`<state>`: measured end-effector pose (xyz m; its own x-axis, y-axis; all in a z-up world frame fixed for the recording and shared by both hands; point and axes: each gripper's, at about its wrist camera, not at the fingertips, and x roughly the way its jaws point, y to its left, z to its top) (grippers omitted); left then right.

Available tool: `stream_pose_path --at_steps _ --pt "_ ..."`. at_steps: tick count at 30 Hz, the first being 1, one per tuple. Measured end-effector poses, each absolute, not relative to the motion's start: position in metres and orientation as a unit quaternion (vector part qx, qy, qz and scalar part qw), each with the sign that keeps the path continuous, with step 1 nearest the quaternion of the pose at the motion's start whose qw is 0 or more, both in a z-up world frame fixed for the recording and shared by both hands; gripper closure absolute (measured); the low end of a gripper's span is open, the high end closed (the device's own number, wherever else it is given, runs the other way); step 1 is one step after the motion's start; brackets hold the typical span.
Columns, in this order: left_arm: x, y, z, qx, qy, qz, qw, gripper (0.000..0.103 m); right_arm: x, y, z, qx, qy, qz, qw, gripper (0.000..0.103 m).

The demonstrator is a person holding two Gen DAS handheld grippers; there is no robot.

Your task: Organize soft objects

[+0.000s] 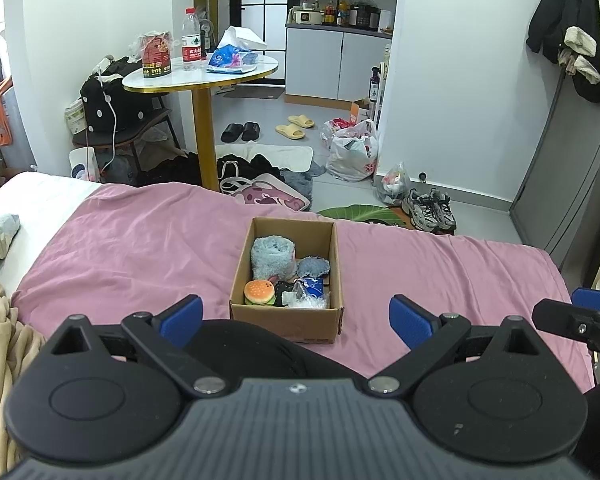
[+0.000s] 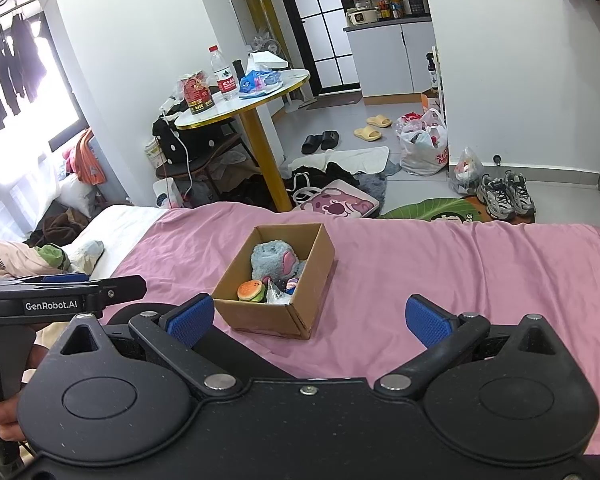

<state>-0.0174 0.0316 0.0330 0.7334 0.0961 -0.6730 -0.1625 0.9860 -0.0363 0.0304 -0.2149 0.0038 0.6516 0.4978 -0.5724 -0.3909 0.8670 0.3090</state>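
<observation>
While your left tool (image 1: 296, 316) and right tool (image 2: 310, 316) both gape wide and hold nothing, the box (image 1: 287, 312) sits on the bed (image 1: 140, 248) just beyond them. Its toys, burger (image 1: 259, 293) nearest, lie inside.

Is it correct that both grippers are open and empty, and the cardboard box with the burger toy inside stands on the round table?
Not quite. The cardboard box stands on the pink bedsheet, not on the round table, as the left wrist view shows. The rest holds: the left gripper and right gripper are open and empty, and the burger toy lies inside.
</observation>
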Motion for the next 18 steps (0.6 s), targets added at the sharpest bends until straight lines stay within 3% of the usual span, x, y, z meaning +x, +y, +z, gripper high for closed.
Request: stream_pose_path --at_steps 18 --pt "-0.0129 0.0294 0.0236 -0.054 0.356 0.063 0.931 0.004 0.0304 -0.2164 0.0036 0.080 0.339 0.242 0.905 0.000"
